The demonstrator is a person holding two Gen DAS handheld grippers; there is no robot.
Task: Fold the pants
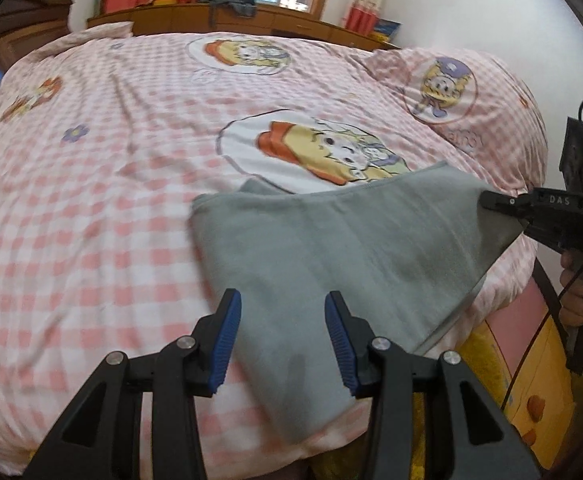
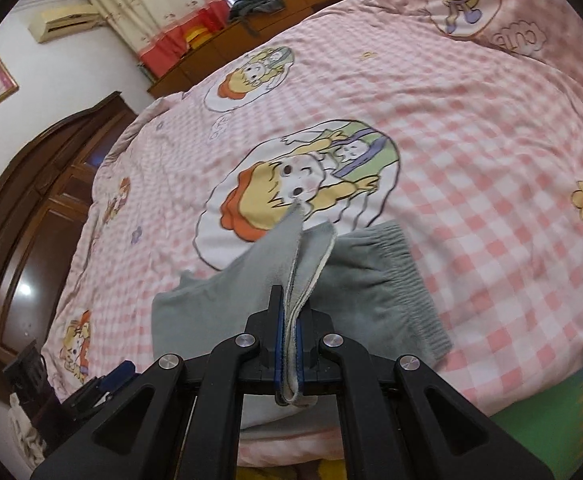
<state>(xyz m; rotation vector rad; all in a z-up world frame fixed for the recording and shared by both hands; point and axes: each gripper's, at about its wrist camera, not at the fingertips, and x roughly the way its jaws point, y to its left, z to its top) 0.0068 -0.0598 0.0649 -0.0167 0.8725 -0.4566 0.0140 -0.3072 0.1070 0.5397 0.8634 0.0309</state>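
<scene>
Bedroom; a bed [image 1: 91, 208] under a pink checked cover fills both views. Left claw [image 1: 283, 344] stands open over the grey pants [image 1: 331, 248], gripping nothing. The pants lie at the near edge, partly folded. Right claw [image 2: 289, 344] is clamped on a lifted fabric edge. Judgement: fold unfinished; flattening remains.

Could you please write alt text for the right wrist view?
The right gripper is clamped shut on a folded edge of grey pants, lifting it above a pink checked bedcover with cartoon prints. The ribbed waistband lies flat on the right.
</scene>
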